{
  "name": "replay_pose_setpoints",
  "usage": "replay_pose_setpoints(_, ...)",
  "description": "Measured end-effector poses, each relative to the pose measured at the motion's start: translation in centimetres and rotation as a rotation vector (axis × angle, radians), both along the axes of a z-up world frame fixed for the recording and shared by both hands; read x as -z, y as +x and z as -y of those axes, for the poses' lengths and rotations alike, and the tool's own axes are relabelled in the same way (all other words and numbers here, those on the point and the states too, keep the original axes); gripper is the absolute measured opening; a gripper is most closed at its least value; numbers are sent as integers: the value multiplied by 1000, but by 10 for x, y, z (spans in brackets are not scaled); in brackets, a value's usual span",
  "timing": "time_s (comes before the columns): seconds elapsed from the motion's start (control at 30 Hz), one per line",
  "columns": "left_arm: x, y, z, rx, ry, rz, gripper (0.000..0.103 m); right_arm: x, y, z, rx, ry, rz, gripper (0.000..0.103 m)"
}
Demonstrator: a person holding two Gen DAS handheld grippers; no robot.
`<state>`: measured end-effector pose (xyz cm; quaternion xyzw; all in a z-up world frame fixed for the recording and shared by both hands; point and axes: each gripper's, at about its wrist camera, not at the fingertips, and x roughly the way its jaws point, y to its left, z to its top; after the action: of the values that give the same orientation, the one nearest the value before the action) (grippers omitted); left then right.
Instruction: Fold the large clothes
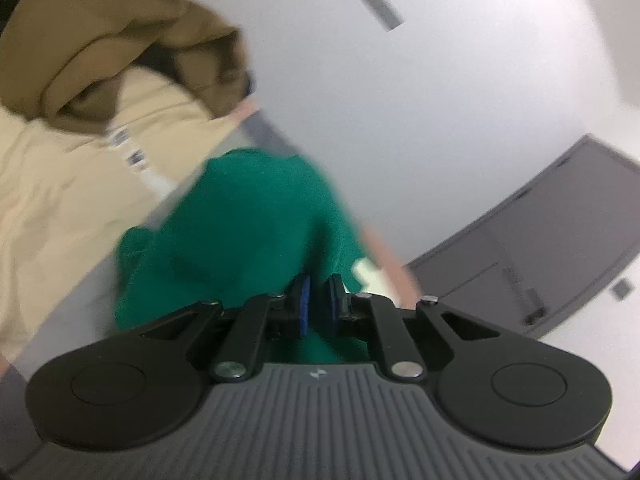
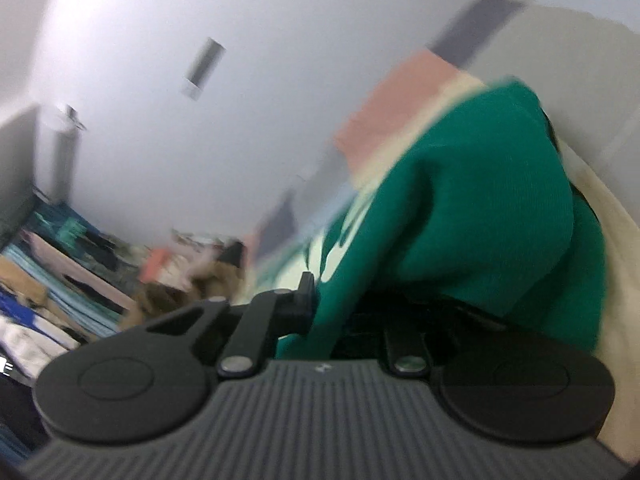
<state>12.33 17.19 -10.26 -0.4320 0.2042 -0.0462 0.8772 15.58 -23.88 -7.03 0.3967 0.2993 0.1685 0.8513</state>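
A green garment (image 1: 248, 220) with a white print bunches up just ahead of my left gripper (image 1: 318, 304). The two blue pads (image 1: 304, 304) stand close together with a fold of the green cloth pinched between them. In the right wrist view the same green garment (image 2: 480, 208) drapes over my right gripper (image 2: 322, 304) and hides its right finger. The left finger (image 2: 305, 300) presses against the cloth, so the gripper is shut on it. Both views are blurred.
A beige garment (image 1: 60, 184) and a brown one (image 1: 100, 32) lie at the left. A grey door (image 1: 560, 232) stands in the white wall at the right. A heap of mixed clothes (image 2: 60, 280) sits low at the left, pink cloth (image 2: 392, 112) behind.
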Motion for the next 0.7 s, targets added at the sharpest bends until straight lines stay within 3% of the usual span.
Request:
replay_pose_setpoints(0.13,22,10,-3,-6,24,-58,11,22,-9,-18,-12,-32,-67,16)
replay_pose_setpoints(0.27,23,5,-6,-7,22,-63,12,26,-14,-25,-9,-52,-72,16)
replay_pose_setpoints(0.37,19,2,-10,-5,0,-63,13,26,-17,-22,11,-13,-93,21)
replay_pose_setpoints(0.4,18,-3,-10,-1,-17,-70,17,26,-22,-20,16,8,-103,23)
replay_pose_setpoints(0.47,13,-13,-10,18,-54,-64,38,28,-33,-15,14,44,-131,32)
replay_pose_setpoints(0.5,12,-20,-9,26,-75,-60,62,29,-37,-15,11,61,-149,48)
replay_pose_setpoints(0.53,11,-25,-7,35,-92,-58,76,32,-43,-14,5,80,-173,61)
replay_pose_setpoints(0.57,10,-31,-5,46,-104,-56,79,35,-47,-14,-6,109,-194,86)
replay_pose_setpoints(0.7,21,-48,10,85,-158,-117,96,52,-51,-16,-10,186,-265,90)
